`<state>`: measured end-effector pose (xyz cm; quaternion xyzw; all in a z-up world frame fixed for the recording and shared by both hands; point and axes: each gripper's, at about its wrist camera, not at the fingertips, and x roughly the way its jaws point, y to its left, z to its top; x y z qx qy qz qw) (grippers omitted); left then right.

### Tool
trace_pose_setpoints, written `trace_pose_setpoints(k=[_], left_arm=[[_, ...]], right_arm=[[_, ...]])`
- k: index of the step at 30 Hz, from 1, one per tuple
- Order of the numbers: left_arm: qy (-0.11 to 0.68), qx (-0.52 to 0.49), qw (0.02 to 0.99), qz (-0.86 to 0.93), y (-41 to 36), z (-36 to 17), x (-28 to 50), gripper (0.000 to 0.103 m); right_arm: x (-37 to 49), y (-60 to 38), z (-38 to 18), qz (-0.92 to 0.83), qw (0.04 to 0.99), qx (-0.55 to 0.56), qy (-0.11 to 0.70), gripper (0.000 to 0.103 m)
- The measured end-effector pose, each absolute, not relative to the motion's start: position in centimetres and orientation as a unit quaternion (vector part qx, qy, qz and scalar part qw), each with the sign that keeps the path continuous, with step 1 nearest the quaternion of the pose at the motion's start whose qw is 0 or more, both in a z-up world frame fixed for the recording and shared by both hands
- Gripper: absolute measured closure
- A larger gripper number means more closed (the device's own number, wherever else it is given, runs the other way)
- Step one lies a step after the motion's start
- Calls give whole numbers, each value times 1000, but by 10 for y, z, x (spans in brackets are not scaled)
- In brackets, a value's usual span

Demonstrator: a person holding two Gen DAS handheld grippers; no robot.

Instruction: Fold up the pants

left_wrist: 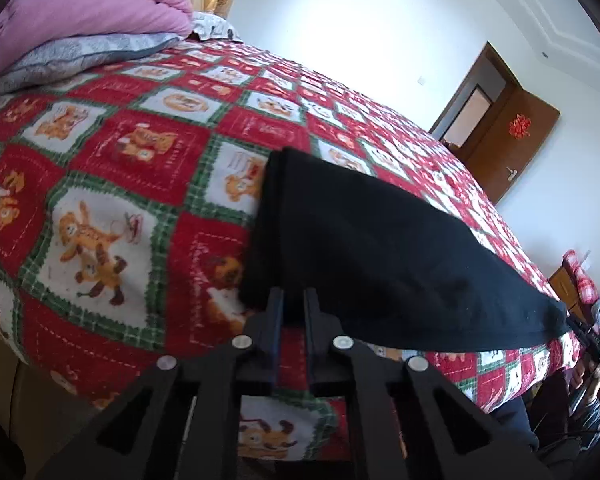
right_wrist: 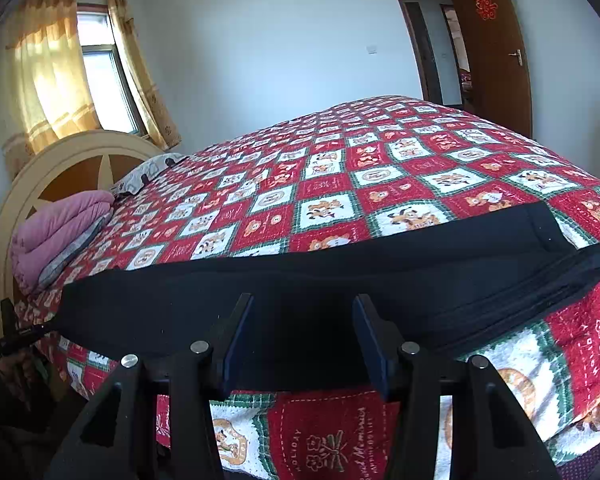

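Black pants lie folded lengthwise on a bed with a red, green and white patchwork quilt. My left gripper is at one end of the pants, its jaws close together at the cloth's edge; whether they pinch the cloth I cannot tell. In the right wrist view the pants stretch across the bed's near edge, with the waistband end at the right. My right gripper is open, its jaws wide apart over the middle of the pants.
A folded pink and grey duvet lies near the headboard. A brown door stands open behind the bed. A curtained window is at the left. The other gripper shows at the far edge.
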<state>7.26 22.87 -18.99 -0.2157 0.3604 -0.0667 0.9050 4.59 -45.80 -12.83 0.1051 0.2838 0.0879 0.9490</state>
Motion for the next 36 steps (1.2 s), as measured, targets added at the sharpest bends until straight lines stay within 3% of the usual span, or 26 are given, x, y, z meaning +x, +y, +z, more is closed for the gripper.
trace_pose_setpoints(k=[10,17,22,25,27,29,36], left_arm=[[300,-175,936,-59,246,-138,73,103],[327,-192,923,-64,255,-168,82,103],[329,-183,923,-74,247,-172,77,102],[331,-183,922,-78,248,-171,76,89],[336,-182,921,-72,247,-175,75,61],[340,-183,920,-63,247,-181,72,43],[342,-177,919,-82,238,-192,67,46]], right_arm=[[46,-447,-130,90,950,93,283,51],[46,-397,-128,123,948,29,291,51],[47,-321,-132,189,936,-67,289,39],[47,-285,-137,220,927,-101,285,39],[48,-268,-141,230,923,-120,285,39],[47,-255,-145,234,920,-140,282,39],[39,-249,-157,233,914,-172,286,39]])
